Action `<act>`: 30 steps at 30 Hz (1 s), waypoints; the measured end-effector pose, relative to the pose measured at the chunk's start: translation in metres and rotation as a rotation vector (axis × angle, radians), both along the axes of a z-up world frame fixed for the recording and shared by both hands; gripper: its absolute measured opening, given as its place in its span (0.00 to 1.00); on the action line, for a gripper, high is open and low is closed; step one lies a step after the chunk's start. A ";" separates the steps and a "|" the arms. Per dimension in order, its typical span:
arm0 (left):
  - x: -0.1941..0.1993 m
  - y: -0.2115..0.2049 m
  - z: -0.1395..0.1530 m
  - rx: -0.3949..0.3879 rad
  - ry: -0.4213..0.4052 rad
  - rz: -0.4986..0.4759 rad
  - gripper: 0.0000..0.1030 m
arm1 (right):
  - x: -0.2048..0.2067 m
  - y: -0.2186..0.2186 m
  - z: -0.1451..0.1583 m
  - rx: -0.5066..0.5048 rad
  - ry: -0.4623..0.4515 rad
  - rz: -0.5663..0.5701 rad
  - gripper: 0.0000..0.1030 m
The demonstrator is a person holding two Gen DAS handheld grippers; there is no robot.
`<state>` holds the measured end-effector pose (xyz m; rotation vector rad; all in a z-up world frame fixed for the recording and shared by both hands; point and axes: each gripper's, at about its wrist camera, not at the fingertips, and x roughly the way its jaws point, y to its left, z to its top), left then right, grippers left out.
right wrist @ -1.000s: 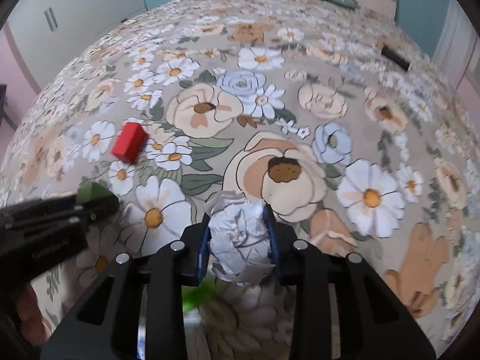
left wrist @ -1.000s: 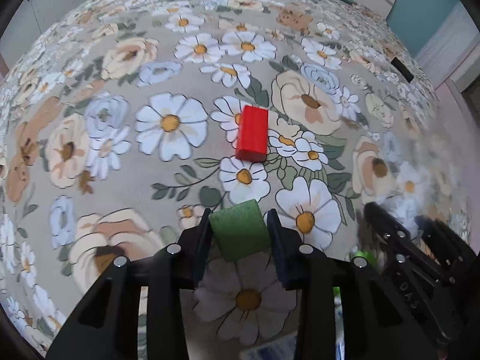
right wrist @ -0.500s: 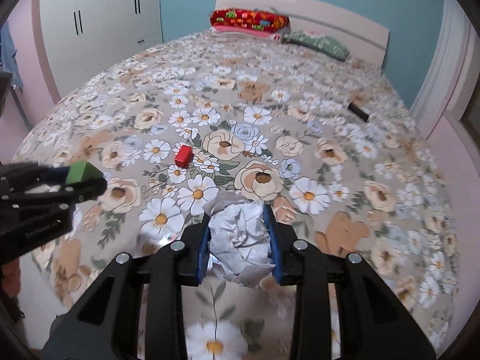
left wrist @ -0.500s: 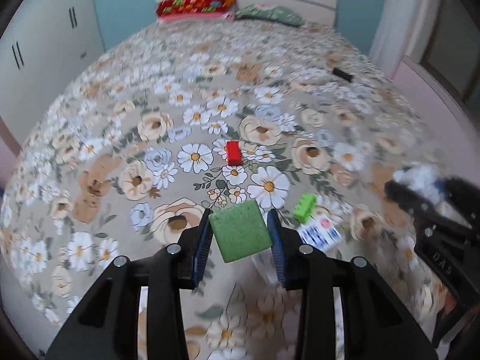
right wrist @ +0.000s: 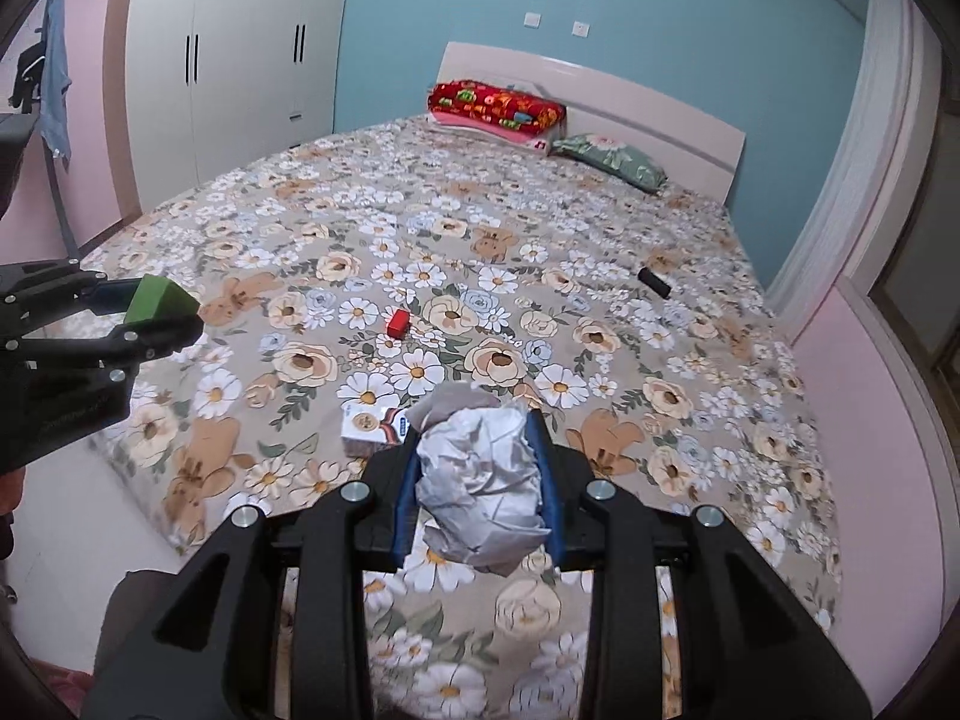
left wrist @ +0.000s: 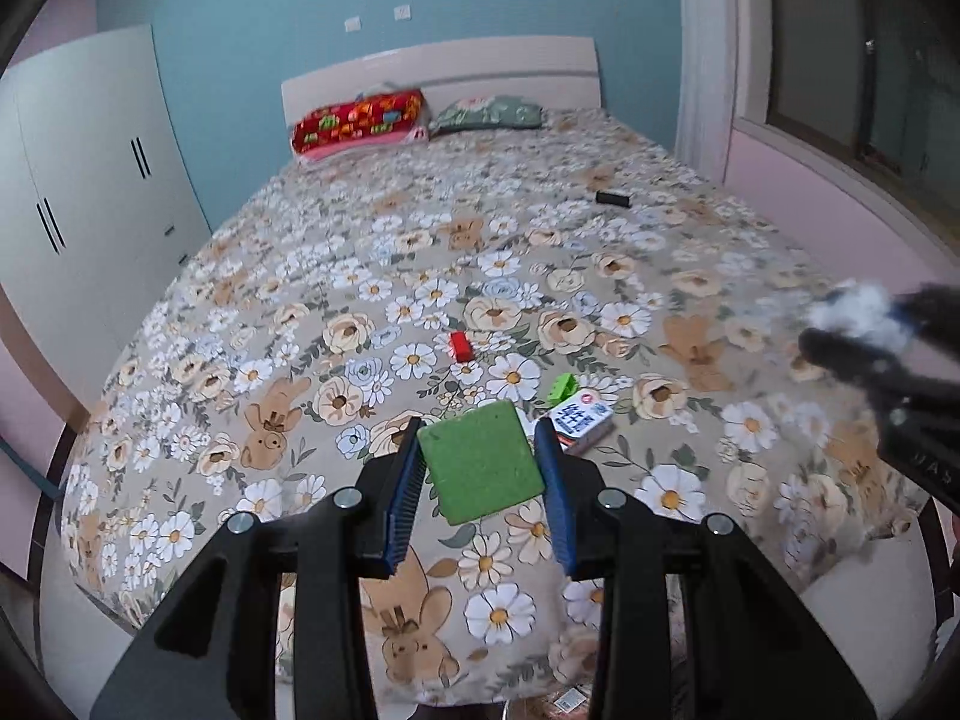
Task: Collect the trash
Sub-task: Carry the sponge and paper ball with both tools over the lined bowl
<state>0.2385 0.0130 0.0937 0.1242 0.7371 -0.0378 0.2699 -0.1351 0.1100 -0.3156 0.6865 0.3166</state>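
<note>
In the left wrist view, our left gripper [left wrist: 480, 468] is closed on a green block [left wrist: 480, 471], its blue pads pressing both sides, held above the near end of a bed with a floral cover [left wrist: 300, 312]. Below it on the cover lie a small white carton [left wrist: 581, 420], a bright green clip-like piece [left wrist: 563, 387] just beyond it, and a red block [left wrist: 461, 346] farther off. A black object [left wrist: 612, 198] lies far right. Our right gripper [left wrist: 864, 330] shows blurred at the right edge, holding something white.

In the right wrist view, our right gripper [right wrist: 480, 480] is nearly shut, clamped on a crumpled paper ball [right wrist: 480, 480]. At left, the other gripper carries its block clear of the bed.

We judge both hands are loaded and mid-carry. No bin is visible, so the next move calls for finding one, releasing both pieces, then returning for what remains.
</note>
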 end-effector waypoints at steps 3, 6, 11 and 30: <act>-0.026 -0.005 0.011 0.005 -0.029 -0.019 0.38 | -0.035 -0.004 0.016 -0.004 -0.028 0.002 0.33; -0.053 -0.007 0.019 0.004 -0.051 -0.037 0.38 | -0.061 -0.008 0.026 -0.005 -0.052 0.007 0.33; -0.096 -0.013 0.020 0.043 -0.084 -0.084 0.38 | -0.110 -0.014 0.030 -0.016 -0.076 0.027 0.33; -0.163 -0.023 -0.083 0.099 0.066 -0.184 0.38 | -0.171 -0.044 -0.060 0.045 0.070 0.011 0.33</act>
